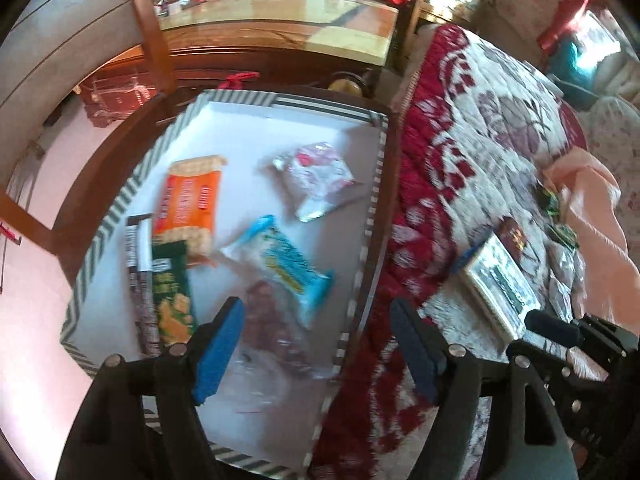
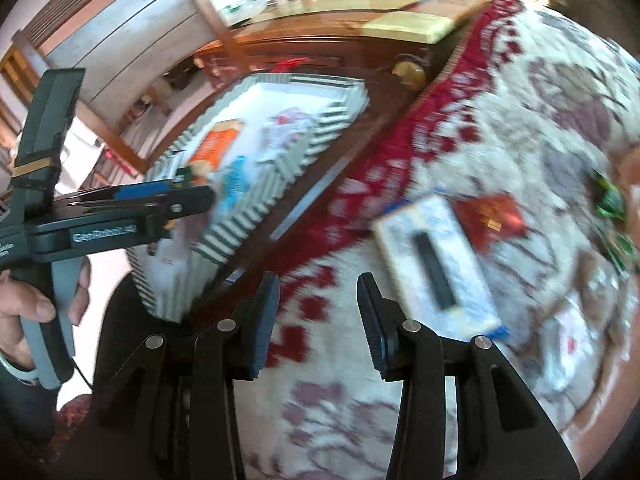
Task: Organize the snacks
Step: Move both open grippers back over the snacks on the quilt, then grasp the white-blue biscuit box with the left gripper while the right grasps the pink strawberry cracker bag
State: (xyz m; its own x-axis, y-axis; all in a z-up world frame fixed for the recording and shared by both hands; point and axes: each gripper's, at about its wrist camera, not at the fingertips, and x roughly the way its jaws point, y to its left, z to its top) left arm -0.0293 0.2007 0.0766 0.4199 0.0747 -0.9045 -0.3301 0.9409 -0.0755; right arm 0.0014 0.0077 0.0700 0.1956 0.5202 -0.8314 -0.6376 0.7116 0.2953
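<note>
A bed covered by a red-and-cream floral quilt (image 1: 480,152) is seen beside a glossy wooden cabinet (image 1: 280,28); the pale pinkish floor (image 1: 36,280) appears sunlit.

A bed covered by a red and white floral quilt (image 1: 472,152) carried a white tissue box (image 1: 500,284), a small red packet (image 1: 514,236) just beside it, and green wrapped snacks (image 1: 558,216) nearer a peach cloth (image 1: 592,200). Beside the bed, a dark wooden stand (image 1: 132,136) bore a striped box (image 1: 120,204). On its white floor lay an orange packet (image 1: 190,204), a blue packet (image 1: 280,260), a pink and white packet (image 1: 316,180) and a green packet (image 1: 174,292).
</note>
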